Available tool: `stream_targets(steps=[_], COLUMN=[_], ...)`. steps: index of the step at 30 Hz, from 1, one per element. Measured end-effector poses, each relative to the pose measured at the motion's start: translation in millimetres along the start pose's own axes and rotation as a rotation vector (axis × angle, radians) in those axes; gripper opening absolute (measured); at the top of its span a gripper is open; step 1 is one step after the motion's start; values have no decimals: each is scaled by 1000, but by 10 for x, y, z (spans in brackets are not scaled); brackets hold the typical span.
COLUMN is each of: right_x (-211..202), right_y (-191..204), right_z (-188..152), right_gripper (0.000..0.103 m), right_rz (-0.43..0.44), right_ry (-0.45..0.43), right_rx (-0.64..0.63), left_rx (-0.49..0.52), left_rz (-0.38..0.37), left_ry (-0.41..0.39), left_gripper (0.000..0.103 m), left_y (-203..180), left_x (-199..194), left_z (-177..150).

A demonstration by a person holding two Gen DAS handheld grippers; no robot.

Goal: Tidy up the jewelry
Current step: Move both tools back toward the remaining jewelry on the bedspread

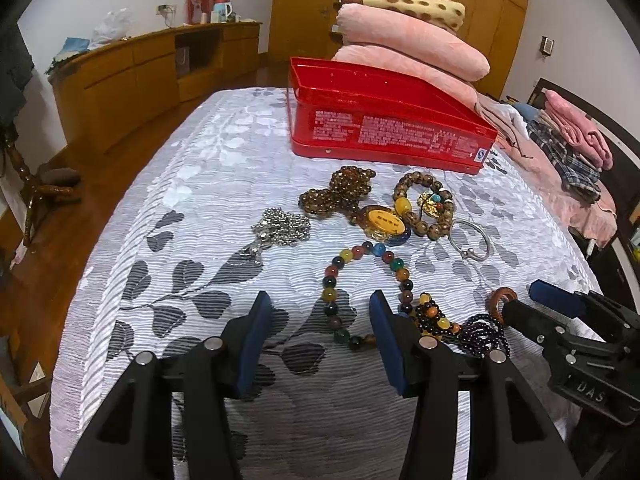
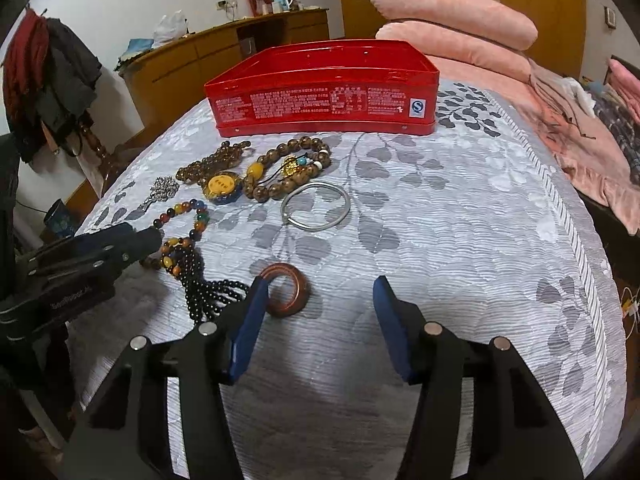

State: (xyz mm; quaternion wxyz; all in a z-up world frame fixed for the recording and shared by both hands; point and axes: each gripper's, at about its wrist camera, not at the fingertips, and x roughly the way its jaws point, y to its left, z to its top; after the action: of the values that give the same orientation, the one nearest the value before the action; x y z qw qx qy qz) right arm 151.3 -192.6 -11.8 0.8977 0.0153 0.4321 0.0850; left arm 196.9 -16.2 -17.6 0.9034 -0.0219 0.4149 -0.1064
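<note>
Going left to right in the left wrist view: the silver ball chain sits bunched up left of centre on the grey leaf-print bedspread, then the brown bead strand with the yellow pendant just below it, then the brown bead bracelet and the silver bangle touching its lower right edge. The red tin sits open behind all of it, upper middle of the frame. The multicoloured bead necklace loops down the centre, and the left gripper hovers there with its jaws spread apart, nothing pinched; the necklace runs right past its right finger. At lower right the black bead tassel trails off, and beside it the right gripper comes in from the frame edge. In the right wrist view that gripper is released too, jaws apart with bare bedspread between them, and the wooden ring lies flat, partly behind the tip of its left finger; can't tell if they actually touch. Pink folded blankets are stacked upper right.
</note>
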Motion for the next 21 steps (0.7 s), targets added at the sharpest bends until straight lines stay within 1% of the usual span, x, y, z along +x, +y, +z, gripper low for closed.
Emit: stream_targets(steps=[6,11,15,21], right_x=[39,12,-9,-14], right_y=[92,76,56,-75], right_z=[-11,-2,11,9], right_gripper=[51,50,50,50], right_rz=[-1,8,-18,-42], right_ry=[13,12,12,16], right_rx=[-34,-21,-14,24], left_rx=[-6,-14,0,-15], left_rz=[-9,-18,-9,-7], left_ry=[-1,-3,-2,-1], left_gripper=[51,51,51,51], left_y=[-9,15,19,83], left_x=[7,-6,-6,-32], left_z=[11,-1,-19,-39])
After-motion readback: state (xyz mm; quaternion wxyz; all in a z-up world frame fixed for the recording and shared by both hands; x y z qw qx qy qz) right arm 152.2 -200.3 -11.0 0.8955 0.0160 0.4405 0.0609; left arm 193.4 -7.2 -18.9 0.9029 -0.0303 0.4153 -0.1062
